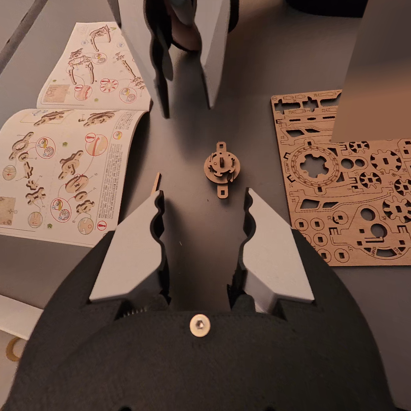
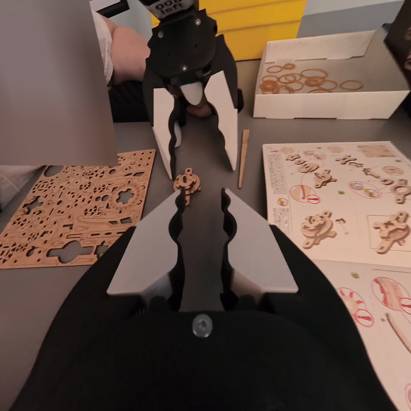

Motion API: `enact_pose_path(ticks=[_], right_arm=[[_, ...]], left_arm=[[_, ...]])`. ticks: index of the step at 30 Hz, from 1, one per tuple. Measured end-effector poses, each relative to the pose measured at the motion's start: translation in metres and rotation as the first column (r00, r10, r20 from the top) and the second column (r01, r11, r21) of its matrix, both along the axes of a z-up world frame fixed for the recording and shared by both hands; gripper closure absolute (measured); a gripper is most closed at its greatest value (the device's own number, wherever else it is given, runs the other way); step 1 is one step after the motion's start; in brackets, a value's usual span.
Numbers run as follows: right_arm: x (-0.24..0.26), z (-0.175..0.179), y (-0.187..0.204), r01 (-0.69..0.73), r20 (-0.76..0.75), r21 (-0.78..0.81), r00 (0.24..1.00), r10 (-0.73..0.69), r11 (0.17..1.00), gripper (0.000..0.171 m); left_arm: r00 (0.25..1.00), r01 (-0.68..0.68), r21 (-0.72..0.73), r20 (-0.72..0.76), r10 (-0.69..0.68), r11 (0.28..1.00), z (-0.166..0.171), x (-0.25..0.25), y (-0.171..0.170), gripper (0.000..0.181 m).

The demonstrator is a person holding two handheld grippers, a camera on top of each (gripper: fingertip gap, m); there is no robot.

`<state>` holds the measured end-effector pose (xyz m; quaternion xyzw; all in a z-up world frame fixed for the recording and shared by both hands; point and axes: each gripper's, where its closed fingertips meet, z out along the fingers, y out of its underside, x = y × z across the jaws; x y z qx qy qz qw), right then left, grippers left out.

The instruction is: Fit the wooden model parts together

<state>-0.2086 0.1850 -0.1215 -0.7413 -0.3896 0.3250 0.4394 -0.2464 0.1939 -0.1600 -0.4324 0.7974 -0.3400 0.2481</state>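
A small wooden sub-assembly (image 1: 222,170), a round disc stack with a tab at each end, lies on the grey table between the two grippers; it also shows in the right wrist view (image 2: 186,183). My left gripper (image 1: 204,192) is open and empty, just short of it. My right gripper (image 2: 201,191) is open and empty; its left fingertip (image 2: 178,195) partly covers the assembly's near tab. In the left wrist view the right gripper (image 1: 188,111) hangs open beyond the assembly. A laser-cut wooden parts sheet (image 1: 347,178) lies right of it, and in the right wrist view (image 2: 73,206) on the left.
An open instruction booklet (image 1: 66,155) lies left of the assembly, and in the right wrist view (image 2: 338,200) on the right. A thin wooden stick (image 2: 243,158) lies beside the left gripper. A white box (image 2: 329,106) of rubber bands stands at the back right. A person's arm is behind. Some 6 cm of space lies between my two pairs of fingers.
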Motion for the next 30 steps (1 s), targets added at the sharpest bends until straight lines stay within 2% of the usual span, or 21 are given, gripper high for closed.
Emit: enact_pose_path(ticks=[3,6,8,10,12,13,17,20,23,26,30], right_arm=[[0.010,0.009,0.010,0.080,0.002,0.067,0.997,-0.081,0.994,0.139],[0.032,0.034,0.026,0.230,-0.016,0.226,0.973,-0.232,0.947,0.139],[0.057,0.061,0.035,0.361,-0.087,0.360,0.931,-0.354,0.861,0.139],[0.087,0.090,0.039,0.502,-0.211,0.459,0.863,-0.459,0.733,0.139],[0.117,0.102,0.042,0.621,-0.304,0.466,0.782,-0.545,0.631,0.141],[0.129,0.101,0.044,0.662,-0.322,0.437,0.747,-0.582,0.609,0.141],[0.141,0.097,0.048,0.705,-0.372,0.364,0.709,-0.599,0.608,0.141],[0.142,0.090,0.050,0.702,-0.318,0.383,0.711,-0.628,0.601,0.141],[0.123,0.080,0.051,0.629,-0.248,0.387,0.775,-0.581,0.674,0.146],[0.088,0.067,0.045,0.477,-0.168,0.355,0.878,-0.448,0.804,0.154],[0.066,0.042,0.040,0.351,0.016,0.359,0.924,-0.382,0.865,0.160]], left_arm=[[1.000,-0.002,0.014,0.012,0.002,1.000,0.001,0.001,0.001,0.108],[0.999,0.003,0.036,0.034,-0.004,0.999,0.002,0.001,0.001,0.107],[0.999,0.010,0.054,0.052,-0.013,0.998,0.003,0.002,0.000,0.107],[0.997,0.019,0.070,0.068,-0.024,0.997,0.004,0.002,0.000,0.108],[0.996,0.026,0.082,0.078,-0.033,0.996,0.004,0.003,-0.001,0.109],[0.996,0.031,0.085,0.081,-0.038,0.996,0.004,0.002,-0.002,0.111],[0.996,0.041,0.084,0.079,-0.047,0.996,0.004,0.002,-0.003,0.113],[0.996,0.041,0.083,0.078,-0.047,0.996,0.004,0.002,-0.003,0.113],[0.996,0.042,0.082,0.076,-0.048,0.996,0.004,0.002,-0.003,0.113],[0.996,0.043,0.080,0.074,-0.049,0.996,0.004,0.002,-0.003,0.113],[0.996,0.047,0.076,0.070,-0.052,0.996,0.003,0.001,-0.003,0.117]])
